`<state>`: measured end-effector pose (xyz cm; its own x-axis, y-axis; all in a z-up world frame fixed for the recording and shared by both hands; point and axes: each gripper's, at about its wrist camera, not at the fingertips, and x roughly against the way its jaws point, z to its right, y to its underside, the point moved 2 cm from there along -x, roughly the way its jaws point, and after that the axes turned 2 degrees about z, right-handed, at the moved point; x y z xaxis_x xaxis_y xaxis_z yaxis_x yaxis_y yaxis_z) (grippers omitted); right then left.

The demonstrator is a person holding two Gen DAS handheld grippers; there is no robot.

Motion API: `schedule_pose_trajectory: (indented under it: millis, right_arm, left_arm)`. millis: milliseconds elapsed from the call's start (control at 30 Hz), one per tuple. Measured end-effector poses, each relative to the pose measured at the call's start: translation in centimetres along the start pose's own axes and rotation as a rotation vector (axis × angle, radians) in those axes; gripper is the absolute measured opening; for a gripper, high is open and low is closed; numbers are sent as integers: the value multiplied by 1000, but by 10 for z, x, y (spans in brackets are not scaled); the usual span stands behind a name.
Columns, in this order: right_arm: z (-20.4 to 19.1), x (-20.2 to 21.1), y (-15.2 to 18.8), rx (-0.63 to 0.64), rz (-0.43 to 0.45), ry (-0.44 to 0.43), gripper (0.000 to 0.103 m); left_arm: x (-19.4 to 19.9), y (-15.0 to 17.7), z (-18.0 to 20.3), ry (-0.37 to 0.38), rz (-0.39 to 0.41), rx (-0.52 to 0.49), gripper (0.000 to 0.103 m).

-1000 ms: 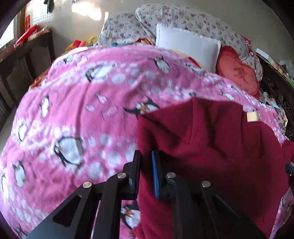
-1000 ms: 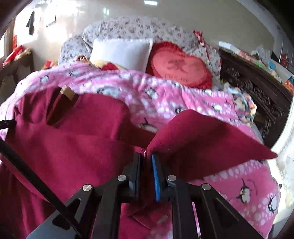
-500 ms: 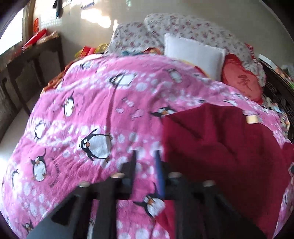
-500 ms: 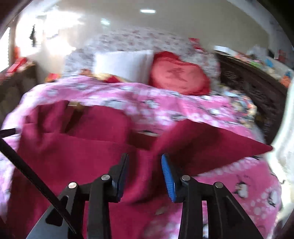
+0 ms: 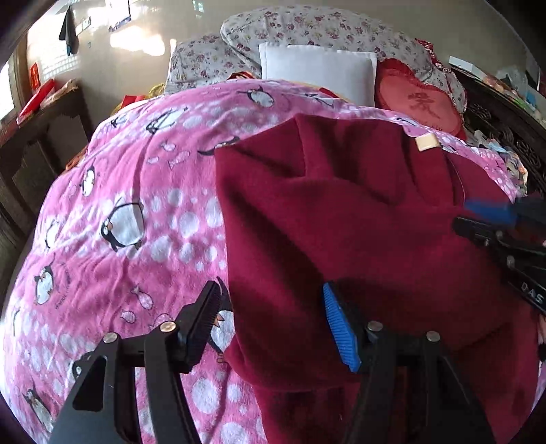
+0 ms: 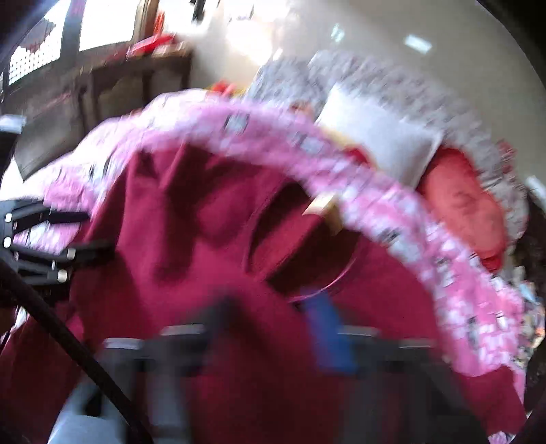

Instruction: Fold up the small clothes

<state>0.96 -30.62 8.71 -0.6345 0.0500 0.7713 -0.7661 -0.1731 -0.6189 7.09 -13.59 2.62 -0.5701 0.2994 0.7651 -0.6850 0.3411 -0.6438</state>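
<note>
A dark red fleece garment [image 5: 341, 218] lies spread on a pink penguin blanket [image 5: 136, 205], with a tan label [image 5: 426, 141] at its neck. My left gripper [image 5: 273, 317] is open and empty, its jaws straddling the garment's left edge just above the cloth. My right gripper [image 6: 269, 324] is open and empty over the garment's middle [image 6: 204, 239]; its view is heavily blurred. The right gripper also shows at the right edge of the left wrist view [image 5: 494, 222], and the left gripper at the left edge of the right wrist view [image 6: 37, 239].
A white pillow [image 5: 317, 68], a red heart cushion [image 5: 419, 102] and floral bedding [image 5: 307, 27] lie at the head of the bed. A dark wooden cabinet [image 5: 44, 136] stands left of the bed, and dark carved furniture [image 5: 505, 136] stands to the right.
Both grippers let go of the garment and opened wide. The left gripper drew back and now straddles the garment's left edge. The right gripper swung left fast.
</note>
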Motion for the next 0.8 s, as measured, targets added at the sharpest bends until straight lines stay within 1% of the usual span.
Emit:
schedule_pose_trajectory:
  millis: [33, 100, 133, 167, 200, 233, 300, 333, 400, 433, 467, 500, 533, 600, 667, 733, 767, 800]
  right_arm:
    - [-2, 2, 1, 10, 14, 10, 15]
    - [-6, 11, 0, 34, 48, 36, 11]
    - [-5, 15, -1, 18, 64, 44, 7]
    - [-2, 16, -3, -10, 80, 60, 7]
    - [2, 15, -5, -37, 91, 88, 7]
    - [5, 10, -4, -59, 79, 99, 7]
    - [7, 0, 0, -100, 54, 83, 9]
    - [7, 1, 0, -108, 64, 88, 13]
    - [12, 14, 4, -139, 78, 92, 32]
    - [15, 26, 9, -166, 82, 91, 49]
    - [17, 39, 15, -187, 95, 88, 58]
    - [18, 52, 24, -198, 108, 90, 58]
    - [20, 64, 35, -203, 104, 112, 58]
    - [28, 78, 61, -243, 81, 156, 58]
    - [41, 83, 84, -320, 61, 157, 58]
    - [55, 81, 102, -386, 35, 178, 58]
    - [60, 76, 107, -397, 22, 184, 58]
    - [63, 70, 111, -400, 17, 183, 58]
  left_arm:
    - [-1, -2, -3, 6, 2, 14, 63]
    - [-1, -5, -7, 2, 15, 35, 64]
    - [-2, -6, -8, -3, 21, 47, 66]
    - [-5, -7, -10, -9, 22, 57, 71]
    - [-8, -6, -11, -14, 18, 61, 72]
    - [-12, -5, -11, -16, 10, 62, 72]
    - [-16, -2, -12, -21, -2, 66, 73]
    - [-14, -1, -13, -19, -5, 70, 73]
    - [-8, -1, -13, -23, -6, 69, 73]
    - [-3, -1, -13, -26, -3, 68, 73]
    - [4, 0, -12, -25, 9, 67, 73]
    - [8, 0, -11, -20, 19, 64, 73]
    - [11, 1, -10, -16, 27, 60, 73]
    - [14, 5, -5, -10, 27, 46, 73]
    - [9, 10, 2, -8, 4, 33, 73]
    - [-2, 16, 8, -14, -29, 22, 74]
    - [-8, 18, 11, -21, -47, 10, 75]
    - [-11, 19, 12, -28, -49, 13, 79]
